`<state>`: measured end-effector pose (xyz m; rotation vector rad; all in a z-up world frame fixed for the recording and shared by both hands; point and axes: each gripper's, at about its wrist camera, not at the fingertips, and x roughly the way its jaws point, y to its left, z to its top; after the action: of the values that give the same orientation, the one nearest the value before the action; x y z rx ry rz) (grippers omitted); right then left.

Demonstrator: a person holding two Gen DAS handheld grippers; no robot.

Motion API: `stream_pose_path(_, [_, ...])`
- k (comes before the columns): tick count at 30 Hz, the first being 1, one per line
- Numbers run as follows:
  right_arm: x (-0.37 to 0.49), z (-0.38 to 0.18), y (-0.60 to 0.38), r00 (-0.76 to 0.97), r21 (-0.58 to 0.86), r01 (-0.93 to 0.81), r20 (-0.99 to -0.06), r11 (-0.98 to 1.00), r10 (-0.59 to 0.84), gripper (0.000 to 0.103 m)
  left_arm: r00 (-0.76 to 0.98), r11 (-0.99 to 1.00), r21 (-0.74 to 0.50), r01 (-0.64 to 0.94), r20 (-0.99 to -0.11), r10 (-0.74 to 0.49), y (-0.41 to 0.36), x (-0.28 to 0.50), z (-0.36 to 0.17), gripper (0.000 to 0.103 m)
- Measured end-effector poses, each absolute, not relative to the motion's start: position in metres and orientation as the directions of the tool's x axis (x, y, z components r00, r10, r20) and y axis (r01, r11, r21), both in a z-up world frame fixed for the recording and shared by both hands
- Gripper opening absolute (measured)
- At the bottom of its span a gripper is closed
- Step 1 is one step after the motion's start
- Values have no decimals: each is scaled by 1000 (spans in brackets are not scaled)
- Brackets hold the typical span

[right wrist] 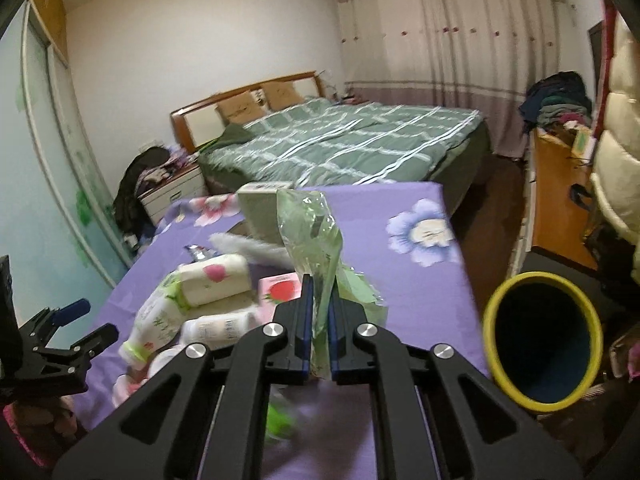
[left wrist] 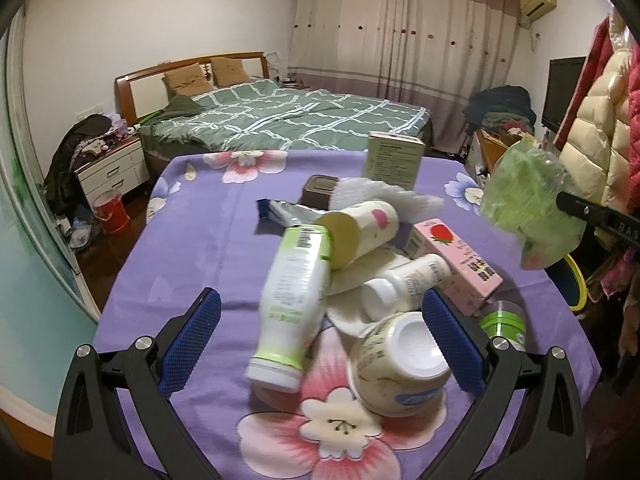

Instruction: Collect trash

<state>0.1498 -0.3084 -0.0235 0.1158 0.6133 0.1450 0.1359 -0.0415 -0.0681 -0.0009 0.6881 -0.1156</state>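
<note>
The right gripper [right wrist: 320, 316] pinches a thin, crinkly, feather-light green plastic wrapper [right wrist: 316, 240] mid-sheet, likely floppy and slippery, while the left gripper [left wrist: 320, 320] gapes wide above a lying white bottle [left wrist: 294, 292].

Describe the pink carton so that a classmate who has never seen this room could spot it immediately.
Start at the purple flowered tablecloth and find the trash pile. At its right edge, beside a small white plastic bottle, lies the pink rectangular carton. It alone shows a red strawberry picture.

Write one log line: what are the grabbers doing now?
right gripper: shut on green wrapper | left gripper: open over bottles | bin: beside table
</note>
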Motion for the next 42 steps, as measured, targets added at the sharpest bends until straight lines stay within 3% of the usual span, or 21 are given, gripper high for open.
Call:
stream_pose_path(9, [162, -49, -417, 805, 125, 205, -585, 971, -95, 7, 756, 983, -24, 181, -636, -155, -81, 139, -67, 99])
stream_pose_path(14, [182, -85, -471, 738, 104, 330, -648, 938, -188, 8, 734, 968, -27, 248, -647, -206, -109, 140, -70, 99])
stream_pose_path(17, [190, -106, -491, 703, 97, 364, -681, 926, -205, 9, 722, 958, -24, 284, -652, -231, -126, 142, -72, 99])
stream_pose_path(21, [192, -121, -507, 679, 103, 402, -700, 910, -220, 32, 700, 944, -23, 330, -665, -261, -147, 142, -75, 99])
stream_pose_path(27, [183, -119, -511, 688, 129, 414, -693, 901, -217, 40, 664, 923, -21, 385, -688, -293, -173, 141, -83, 99])
stream_pose_path(35, [169, -114, -511, 700, 149, 406, -685, 902, -202, 41, 603, 889, -32, 456, -723, -336, -198, 140, -101, 98])
stream_pose_path(42, [161, -111, -510, 708, 163, 393, -682, 905, -185, 43, 552, 871, -36, 490, -761, -342, -214, 147, -118, 81])
